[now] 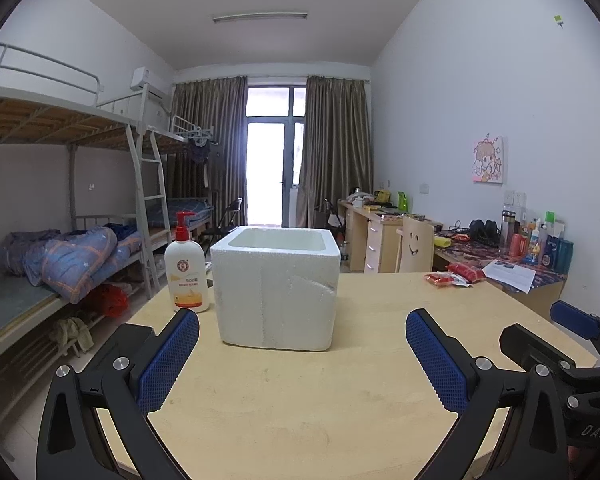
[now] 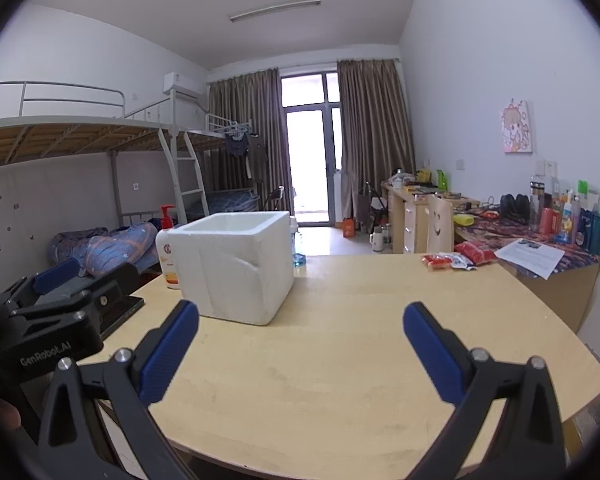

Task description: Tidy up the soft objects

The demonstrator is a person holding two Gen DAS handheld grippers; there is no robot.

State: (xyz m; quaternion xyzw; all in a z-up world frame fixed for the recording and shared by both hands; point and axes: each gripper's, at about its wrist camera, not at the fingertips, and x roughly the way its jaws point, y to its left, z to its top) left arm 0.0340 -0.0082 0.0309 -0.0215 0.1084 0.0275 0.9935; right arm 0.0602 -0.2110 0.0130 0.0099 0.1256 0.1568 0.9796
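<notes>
A white foam box (image 1: 276, 288) (image 2: 236, 264) with an open top stands on the light wooden table (image 1: 340, 392) (image 2: 340, 360). Red and white soft packets (image 1: 454, 276) (image 2: 456, 258) lie at the table's far right edge. My left gripper (image 1: 302, 360) hovers open over the table just in front of the box, nothing between its blue pads. My right gripper (image 2: 300, 352) is open too, to the right of the box and empty. The left gripper's body (image 2: 60, 304) shows at the left of the right wrist view.
A white lotion bottle with a red pump (image 1: 186, 272) (image 2: 167, 254) stands left of the box. A clear blue-tinted bottle (image 2: 297, 246) sits behind it. Bunk beds (image 1: 60, 200) line the left wall; a cluttered desk (image 1: 520, 252) and chair (image 1: 416, 246) lie right.
</notes>
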